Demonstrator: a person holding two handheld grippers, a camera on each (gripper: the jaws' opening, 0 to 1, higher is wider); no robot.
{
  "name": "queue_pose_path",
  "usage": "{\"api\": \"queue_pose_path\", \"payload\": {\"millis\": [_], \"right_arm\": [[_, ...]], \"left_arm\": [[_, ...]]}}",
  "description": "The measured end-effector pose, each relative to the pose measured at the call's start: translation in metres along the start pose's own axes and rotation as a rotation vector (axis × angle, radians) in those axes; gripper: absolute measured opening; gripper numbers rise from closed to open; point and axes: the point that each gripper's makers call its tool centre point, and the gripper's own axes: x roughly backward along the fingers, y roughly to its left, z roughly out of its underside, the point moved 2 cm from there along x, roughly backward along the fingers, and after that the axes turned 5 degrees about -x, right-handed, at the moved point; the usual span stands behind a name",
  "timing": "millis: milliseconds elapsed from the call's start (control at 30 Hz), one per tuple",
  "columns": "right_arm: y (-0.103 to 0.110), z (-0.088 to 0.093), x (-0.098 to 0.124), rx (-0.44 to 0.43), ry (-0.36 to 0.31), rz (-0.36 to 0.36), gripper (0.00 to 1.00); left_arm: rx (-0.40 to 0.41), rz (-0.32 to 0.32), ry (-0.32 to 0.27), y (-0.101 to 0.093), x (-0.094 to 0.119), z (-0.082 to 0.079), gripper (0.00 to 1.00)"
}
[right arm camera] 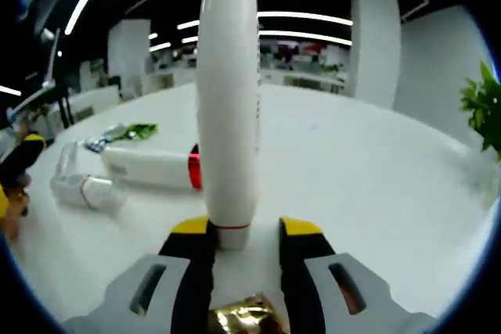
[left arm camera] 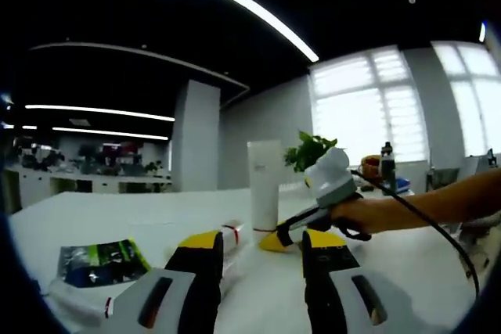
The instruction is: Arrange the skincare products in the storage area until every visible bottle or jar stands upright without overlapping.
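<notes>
A tall white tube point(right arm camera: 227, 99) stands upright on its cap on the white table point(right arm camera: 368, 193). The cap sits between the yellow-tipped jaws of my right gripper point(right arm camera: 246, 228), which is open, with a gap showing beside the cap. In the left gripper view the same tube point(left arm camera: 264, 181) stands ahead, and a hand holds my right gripper point(left arm camera: 275, 242) at its base. My left gripper point(left arm camera: 264, 246) is open and holds nothing. A white tube with a red cap point(right arm camera: 153, 167) lies on its side, and a small clear bottle point(right arm camera: 84, 190) lies nearer the edge.
A green and black sachet point(left arm camera: 102, 262) lies flat at the left, also seen as the sachet point(right arm camera: 125, 132) beyond the lying tube. A green plant point(left arm camera: 309, 150) and a dark bottle point(left arm camera: 387, 163) stand at the table's far side. A cable trails from the right gripper.
</notes>
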Motion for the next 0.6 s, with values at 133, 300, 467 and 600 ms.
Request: {"api": "queue_pose_path", "payload": {"millis": [133,300,467,600], "right_arm": [[-0.007,0.002,0.004,0.008,0.002,0.01,0.33],[-0.016,0.005,0.01,-0.007,0.015,0.016,0.33],[-0.022,0.005,0.014,0.012,0.022,0.035,0.29],[-0.027,0.006,0.017,0.021,0.026,0.055,0.26]], "left_arm": [[0.019,-0.002,-0.004,0.002,0.0,0.0,0.41],[0.046,-0.011,-0.016,0.006,0.001,-0.002,0.41],[0.049,-0.016,-0.014,0.007,0.0,-0.001,0.41],[0.057,-0.016,-0.02,0.008,0.001,-0.002,0.41]]}}
